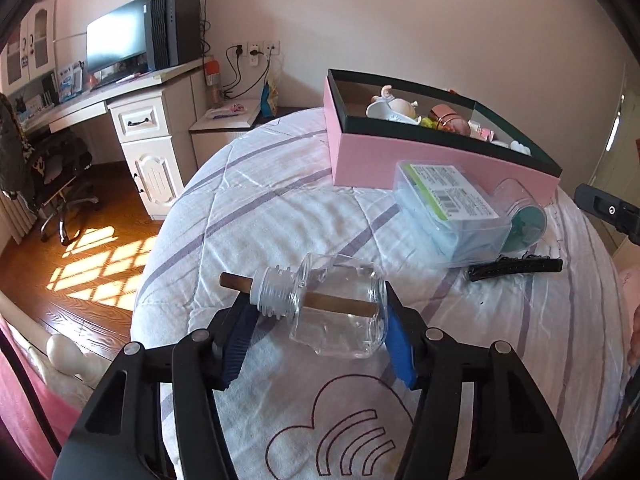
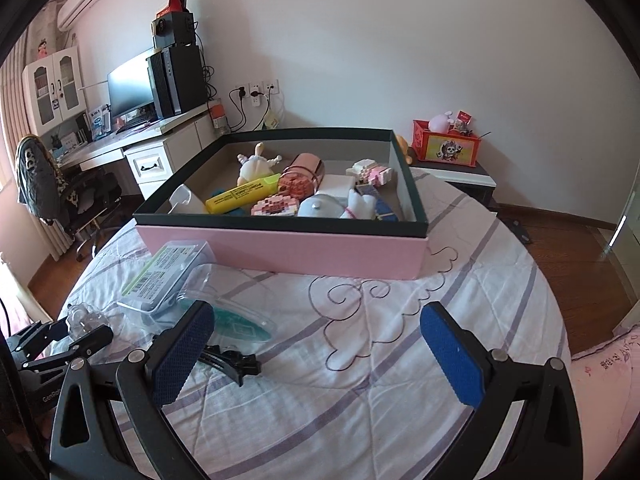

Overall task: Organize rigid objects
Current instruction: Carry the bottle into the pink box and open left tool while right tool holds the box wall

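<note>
Your left gripper is closed on a clear glass bottle lying sideways between its blue pads, one pad near the threaded neck, the other at the base. A brown stick runs through the bottle and pokes out of its mouth. The bottle sits low over a white quilted bed with purple stripes.

Your right gripper is spread wide with nothing between its pads.

Ahead on the bed stands a pink box with a dark rim, holding a yellow highlighter and small toys. Just in front of it lie a clear labelled plastic case and a black hair clip.
</note>
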